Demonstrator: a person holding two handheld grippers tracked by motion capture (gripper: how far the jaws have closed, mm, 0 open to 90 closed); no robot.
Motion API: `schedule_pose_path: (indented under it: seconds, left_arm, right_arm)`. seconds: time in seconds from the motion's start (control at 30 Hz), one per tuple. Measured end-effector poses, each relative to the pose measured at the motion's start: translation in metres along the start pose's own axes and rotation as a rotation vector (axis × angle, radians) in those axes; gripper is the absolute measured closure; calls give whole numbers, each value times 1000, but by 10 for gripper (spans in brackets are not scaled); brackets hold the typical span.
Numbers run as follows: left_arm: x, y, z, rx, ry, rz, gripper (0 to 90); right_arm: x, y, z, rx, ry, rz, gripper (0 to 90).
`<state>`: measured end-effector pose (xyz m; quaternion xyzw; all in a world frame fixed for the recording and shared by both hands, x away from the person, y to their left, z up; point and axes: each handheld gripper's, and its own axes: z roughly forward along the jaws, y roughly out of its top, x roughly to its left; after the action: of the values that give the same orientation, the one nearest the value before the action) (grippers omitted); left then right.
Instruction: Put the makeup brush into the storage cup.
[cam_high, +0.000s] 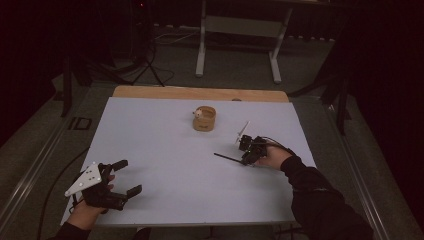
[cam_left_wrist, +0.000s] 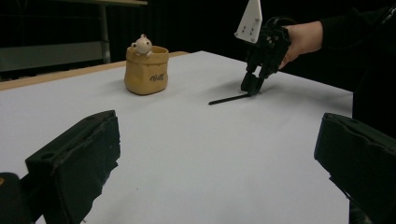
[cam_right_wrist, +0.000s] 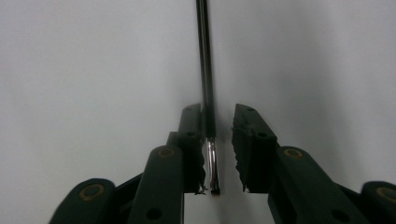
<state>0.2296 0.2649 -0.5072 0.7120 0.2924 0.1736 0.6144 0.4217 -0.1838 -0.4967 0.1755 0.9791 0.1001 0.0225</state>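
We see the thin dark rod (cam_right_wrist: 205, 70) lying flat on the white table (cam_high: 165, 175), its long axis running straight ahead from our right gripper (cam_right_wrist: 218, 149). Its near end sits between the narrowed jaws, against one pad with a gap to the other. Our left gripper (cam_high: 131, 176) rests wide apart, holding nothing.

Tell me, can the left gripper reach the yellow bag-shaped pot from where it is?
Probably yes. The left gripper stands open, and bare white table lies between it and the yellow bag-shaped pot; the black pen lies off to the side.

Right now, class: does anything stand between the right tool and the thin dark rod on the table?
Nothing visible. The rod lies between the right tool's jaws, against one pad, with a gap to the other.
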Motion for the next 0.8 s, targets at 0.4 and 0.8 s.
schedule_pose_path:
  seconds: [0.4, 0.8]
  left_arm:
    - [0, 0, 1, 3, -3, 0, 5]
    - [0, 0, 1, 3, -2, -1, 5]
  right_arm:
    - [2, 0, 4, 16, -16, -10, 797]
    - [4, 3, 2, 32, -24, -36, 859]
